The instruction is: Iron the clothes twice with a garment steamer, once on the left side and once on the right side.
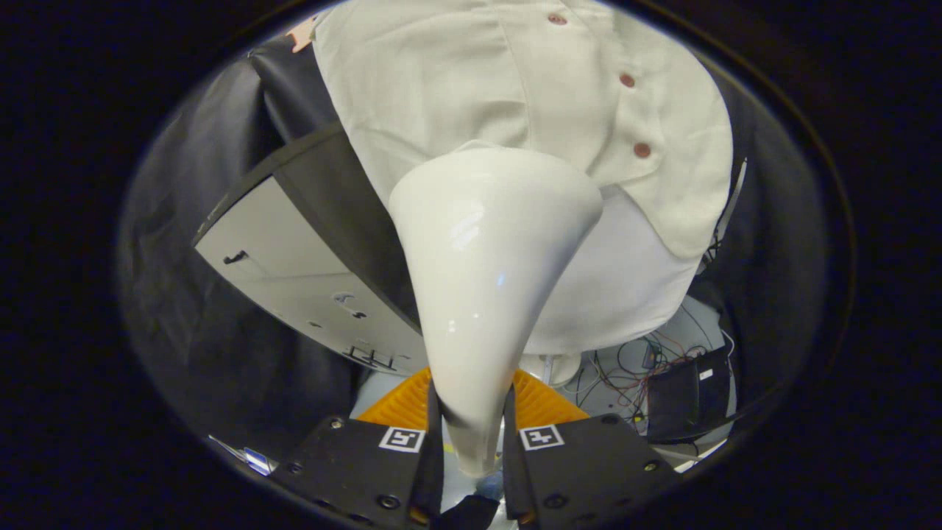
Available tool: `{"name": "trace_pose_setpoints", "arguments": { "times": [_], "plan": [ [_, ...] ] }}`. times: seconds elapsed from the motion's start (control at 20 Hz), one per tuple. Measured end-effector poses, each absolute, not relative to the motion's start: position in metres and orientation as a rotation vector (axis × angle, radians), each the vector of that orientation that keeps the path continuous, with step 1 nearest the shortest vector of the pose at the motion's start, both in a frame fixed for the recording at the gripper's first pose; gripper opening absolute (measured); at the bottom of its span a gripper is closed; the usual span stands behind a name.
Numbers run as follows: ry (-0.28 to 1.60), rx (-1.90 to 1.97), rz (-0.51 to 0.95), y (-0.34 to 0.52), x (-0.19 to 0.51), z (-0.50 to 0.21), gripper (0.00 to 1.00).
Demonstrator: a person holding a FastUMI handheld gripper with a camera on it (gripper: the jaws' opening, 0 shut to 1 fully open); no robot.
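White glossy plastic runs straight up from my hand-held gripper point(472, 434): it is the garment steamer point(486, 272), its narrow neck clamped between my two fingers, both pressing against its sides. From that grip the body widens like a funnel into a broad head, and the head's upper edge meets the cloth of the shirt point(515, 96) just beyond it; whether it presses into the fabric or merely reaches it I cannot tell.

The shirt is pale cream, hung on a white dress form point(625, 287) whose smooth rounded lower part shows under the hem, to the right of the steamer. A row of small reddish-brown buttons point(642, 150) runs down the shirt's front placket, well to the right of the steamer head, so the head sits on the panel to the left of the buttons as I look along my fingers.

To the left of the steamer, a light grey panel with a dark edge point(294, 265) stands tilted, with small holes and slots in it. Dark cloth point(191, 316) hangs behind and around everything. Down past the form, to the right of my fingers, a tangle of thin wires point(633, 368) lies beside a black box point(692, 401) on a pale floor point(706, 324). Orange ribbed parts point(541, 403) show just ahead of my fingers, either side of the steamer's neck.
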State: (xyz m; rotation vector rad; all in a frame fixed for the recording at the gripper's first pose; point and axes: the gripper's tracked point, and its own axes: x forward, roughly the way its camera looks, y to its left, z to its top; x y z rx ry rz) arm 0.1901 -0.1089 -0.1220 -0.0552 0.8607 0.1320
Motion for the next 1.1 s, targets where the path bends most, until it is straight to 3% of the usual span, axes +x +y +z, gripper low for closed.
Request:
{"name": "trace_pose_setpoints", "arguments": {
  "times": [0.5,1.1],
  "plan": [
    [0.643,-0.121,0.128,-0.107,0.221,0.043,0.33],
    [0.399,-0.123,0.048,-0.165,0.327,0.243,0.33]
  ]
}}
